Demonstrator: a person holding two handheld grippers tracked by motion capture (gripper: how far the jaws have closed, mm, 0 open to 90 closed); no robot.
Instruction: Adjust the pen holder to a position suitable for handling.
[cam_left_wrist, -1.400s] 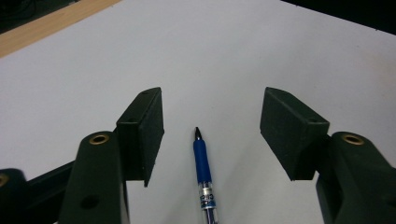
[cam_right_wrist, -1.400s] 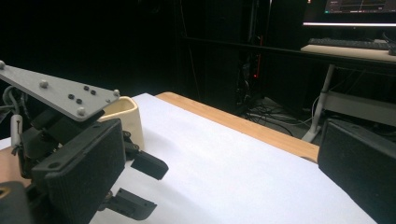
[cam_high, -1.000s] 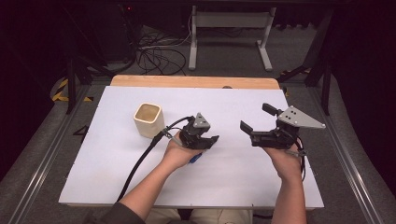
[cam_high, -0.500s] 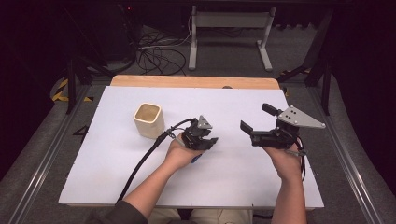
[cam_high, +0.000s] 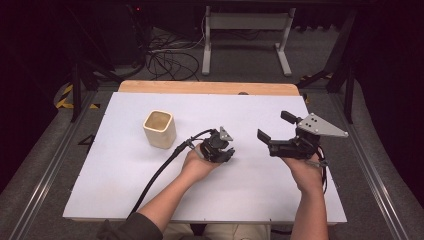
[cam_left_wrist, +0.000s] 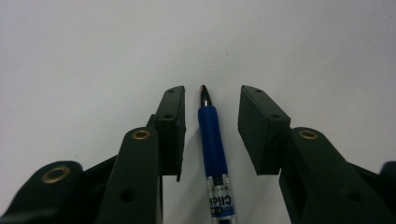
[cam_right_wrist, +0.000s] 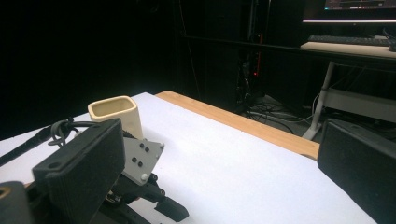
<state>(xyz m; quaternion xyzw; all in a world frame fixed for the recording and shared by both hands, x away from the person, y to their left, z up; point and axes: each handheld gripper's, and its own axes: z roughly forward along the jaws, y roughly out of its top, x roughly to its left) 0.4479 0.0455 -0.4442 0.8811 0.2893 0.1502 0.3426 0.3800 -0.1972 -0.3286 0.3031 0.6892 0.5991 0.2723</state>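
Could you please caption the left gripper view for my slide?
Left tongs, closing, straddle a blue pen lying on the white table.

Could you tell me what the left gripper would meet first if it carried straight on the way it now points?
Most likely the blue pen, which lies between the left gripper's closing, not yet touching pads, and the white table under it. How far off the tabletop is remains unclear.

Left gripper (cam_high: 223, 151) is pointing down at the table, jaws just closing, pads not yet pressing anything. Right gripper (cam_high: 272, 134) is hovering level at 3 o'clock from it, jaws gaping wide toward 9 o'clock.
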